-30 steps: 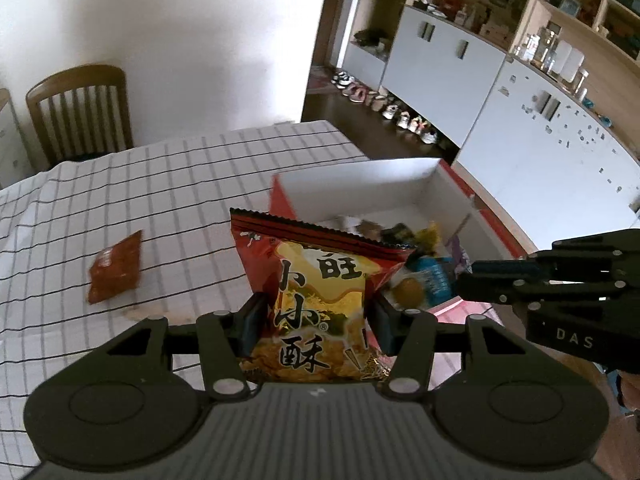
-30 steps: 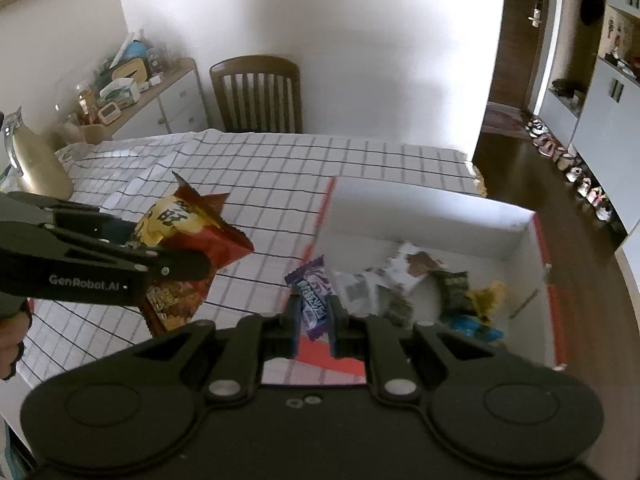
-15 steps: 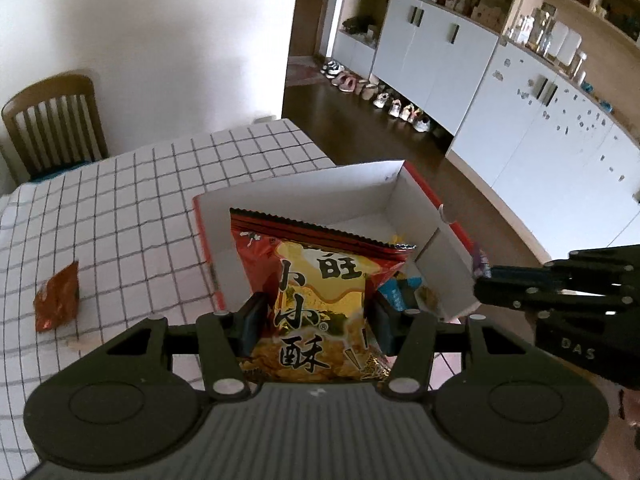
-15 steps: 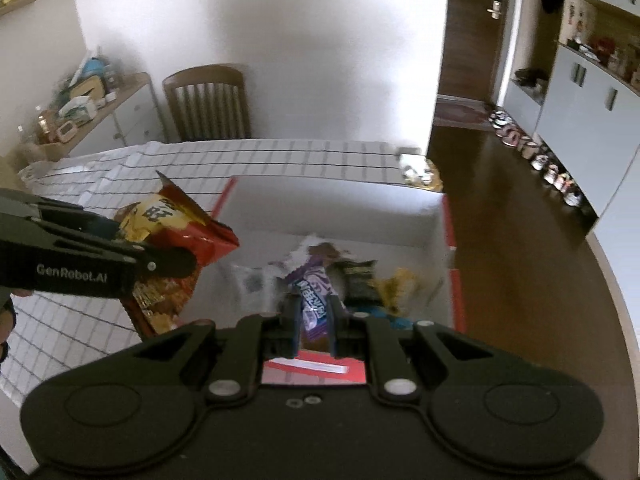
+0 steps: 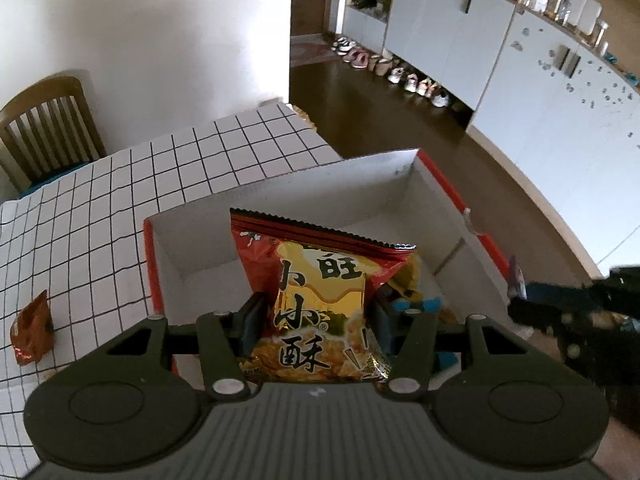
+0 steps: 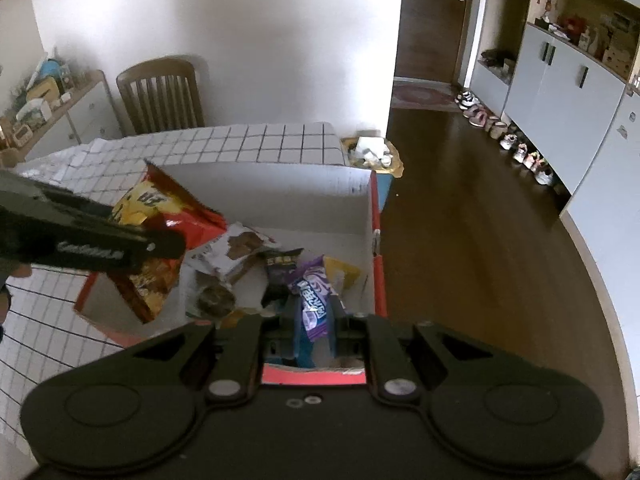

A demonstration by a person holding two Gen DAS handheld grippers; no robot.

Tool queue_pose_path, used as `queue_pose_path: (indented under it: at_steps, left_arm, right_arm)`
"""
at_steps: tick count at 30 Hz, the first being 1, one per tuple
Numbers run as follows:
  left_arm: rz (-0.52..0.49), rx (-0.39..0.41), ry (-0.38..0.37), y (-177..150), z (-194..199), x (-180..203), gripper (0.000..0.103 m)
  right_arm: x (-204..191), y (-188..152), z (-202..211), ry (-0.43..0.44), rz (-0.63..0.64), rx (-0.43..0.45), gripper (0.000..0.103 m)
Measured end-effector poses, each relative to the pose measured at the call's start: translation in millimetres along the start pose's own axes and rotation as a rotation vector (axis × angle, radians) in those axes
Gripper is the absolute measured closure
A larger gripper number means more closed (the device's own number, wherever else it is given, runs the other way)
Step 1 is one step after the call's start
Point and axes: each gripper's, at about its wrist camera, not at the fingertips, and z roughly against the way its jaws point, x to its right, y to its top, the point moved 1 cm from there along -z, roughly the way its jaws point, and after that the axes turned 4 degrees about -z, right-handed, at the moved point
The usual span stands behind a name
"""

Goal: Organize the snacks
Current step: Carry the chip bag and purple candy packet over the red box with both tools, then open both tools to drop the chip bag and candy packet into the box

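My left gripper [image 5: 318, 320] is shut on a red and yellow snack bag [image 5: 324, 300] and holds it above the left part of the open white box with red edges [image 5: 280, 196]. The same bag [image 6: 160, 224] and the left gripper [image 6: 156, 246] show in the right wrist view, over the box [image 6: 280, 188]. My right gripper [image 6: 314, 320] is shut on a purple snack packet [image 6: 314, 300] above the box's near right corner. Several snack packets [image 6: 240, 248] lie on the box floor.
A small orange-red packet [image 5: 32, 328] lies on the checked tablecloth [image 5: 100, 208] left of the box. A wooden chair [image 6: 160, 96] stands at the table's far side. Dark floor [image 6: 460, 220] and white cabinets lie to the right of the table.
Both grippers have moved to the right with their packets and now hang over the box. The orange-red packet on the cloth has slid further left in the view.
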Motion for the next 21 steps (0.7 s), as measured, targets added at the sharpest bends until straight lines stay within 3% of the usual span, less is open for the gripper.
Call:
queue_pose_path:
  at_steps: [21]
  left_arm:
    - [0.062, -0.140, -0.026, 4.7, -79.3, 8.1, 0.049]
  right_arm:
    - [-0.4, -4.0, -60.2, -0.012, 0.018, -0.129, 0.091]
